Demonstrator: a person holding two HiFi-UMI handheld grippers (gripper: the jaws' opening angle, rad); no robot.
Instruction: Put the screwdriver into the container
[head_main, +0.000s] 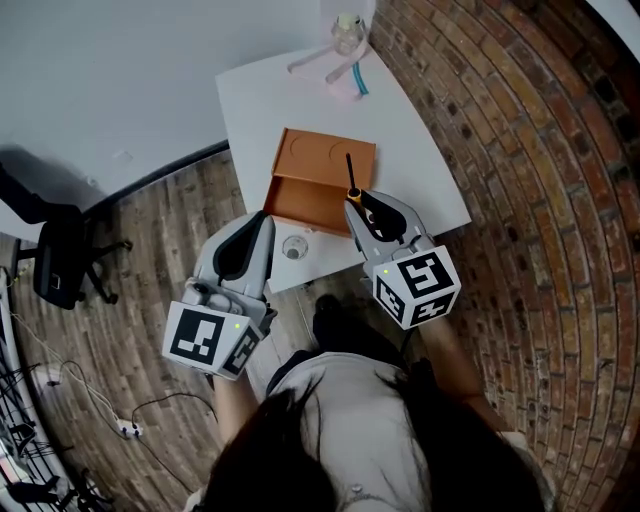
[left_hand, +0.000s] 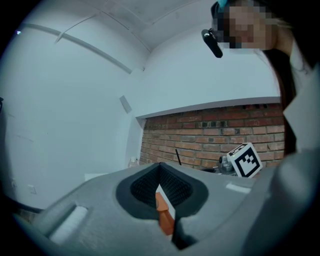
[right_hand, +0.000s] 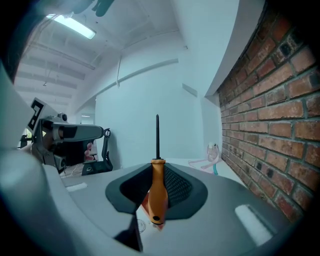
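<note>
An orange-handled screwdriver (head_main: 351, 172) with a black shaft stands clamped in my right gripper (head_main: 358, 203), which is shut on its handle (right_hand: 158, 192); the shaft points up and away. It hovers over the near right part of the flat orange container (head_main: 315, 190), which lies open on the white table (head_main: 425, 150). My left gripper (head_main: 262, 223) sits at the container's near left corner, jaws shut with nothing between them. A sliver of the container (left_hand: 164, 214) shows past the left gripper (left_hand: 160, 172).
A small clear round thing (head_main: 295, 247) lies on the table's near edge. At the far end stand a glass bottle (head_main: 348, 33) and pink and teal items (head_main: 343, 68). A black office chair (head_main: 60, 255) is on the wooden floor at left; brick surface lies to the right.
</note>
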